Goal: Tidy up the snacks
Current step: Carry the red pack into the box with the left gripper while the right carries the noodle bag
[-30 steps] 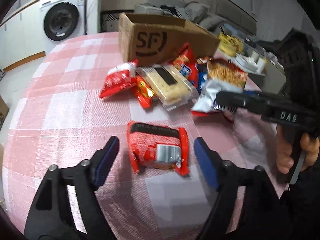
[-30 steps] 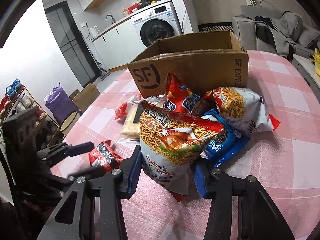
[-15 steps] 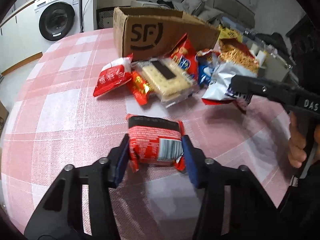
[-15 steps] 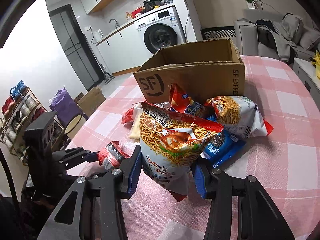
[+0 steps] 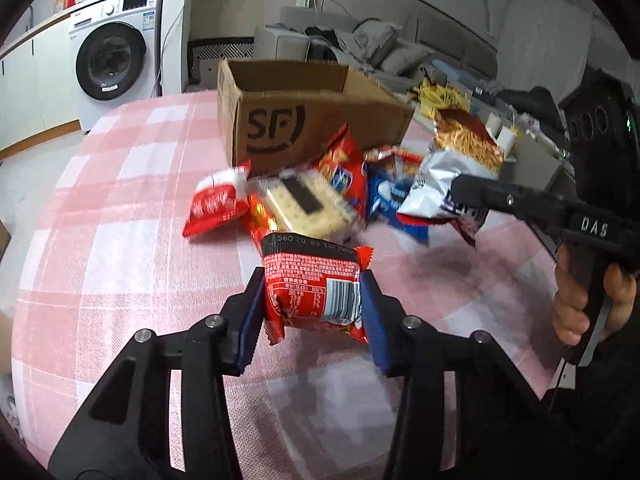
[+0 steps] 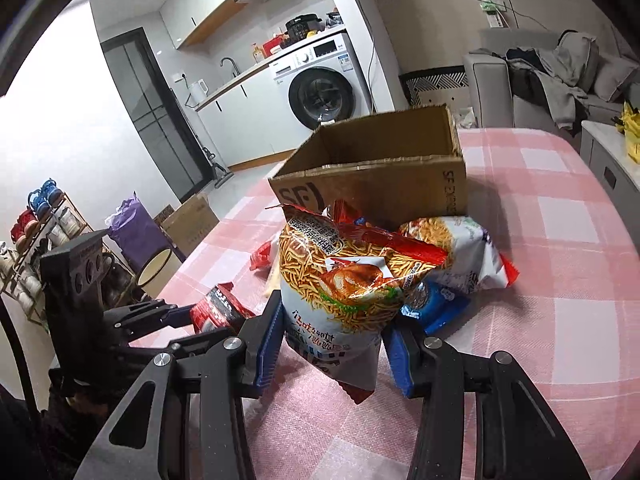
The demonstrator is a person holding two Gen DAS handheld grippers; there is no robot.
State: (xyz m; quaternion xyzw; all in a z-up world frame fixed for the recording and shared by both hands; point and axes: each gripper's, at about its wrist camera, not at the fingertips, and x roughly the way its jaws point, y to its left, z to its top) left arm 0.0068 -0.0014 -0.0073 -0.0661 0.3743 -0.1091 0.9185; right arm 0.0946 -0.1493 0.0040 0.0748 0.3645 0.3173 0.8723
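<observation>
While the red snack packet [image 5: 314, 290] — black-banded along its top edge, with white print and a barcode showing — is pinched between the blue pads of the left gripper [image 5: 312, 312], its jaws having just closed on it, it is held above the near part of the pink checked tablecloth [image 5: 120, 248]. A noodle-print bag [image 6: 340, 292] is clamped upright in the right gripper [image 6: 334, 350], near the open cardboard box [image 6: 384, 176] — farther back on the table.

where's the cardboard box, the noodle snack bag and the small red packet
cardboard box [image 6: 384, 196], right wrist view, on its front wall
noodle snack bag [image 6: 340, 280], right wrist view, on its printed front
small red packet [image 5: 312, 284], left wrist view, on its back label
</observation>
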